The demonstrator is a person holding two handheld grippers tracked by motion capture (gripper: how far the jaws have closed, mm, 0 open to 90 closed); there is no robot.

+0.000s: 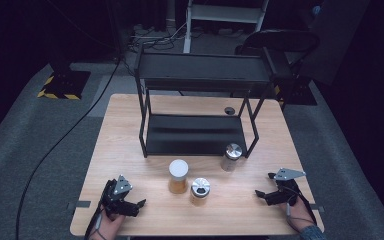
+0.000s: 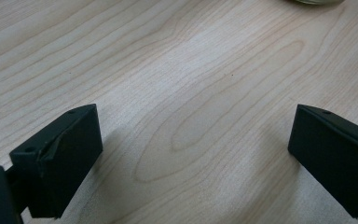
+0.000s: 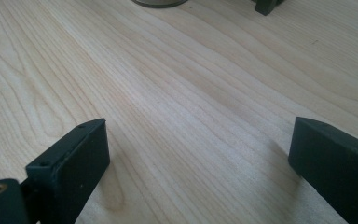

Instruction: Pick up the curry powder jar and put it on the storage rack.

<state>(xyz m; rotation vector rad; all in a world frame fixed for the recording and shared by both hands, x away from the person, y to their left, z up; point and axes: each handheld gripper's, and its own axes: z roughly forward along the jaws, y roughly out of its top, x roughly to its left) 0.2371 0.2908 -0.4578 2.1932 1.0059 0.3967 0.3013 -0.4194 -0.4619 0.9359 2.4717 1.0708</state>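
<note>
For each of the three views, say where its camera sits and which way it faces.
High view: above the table's near edge, facing forward and down; shows both hands, left tool, right tool.
Left gripper view: rides the left tool, faces bare tabletop.
Right gripper view: rides the right tool, likewise.
Shared: wooden tabletop, open black jaws.

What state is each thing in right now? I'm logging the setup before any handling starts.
white-lidded jar: upright, lid on.
shaker-top jar: upright, capped.
silver-lidded jar: upright, lid on.
black shelf: standing, both levels bare.
left gripper: open, holding nothing.
right gripper: open, holding nothing.
</note>
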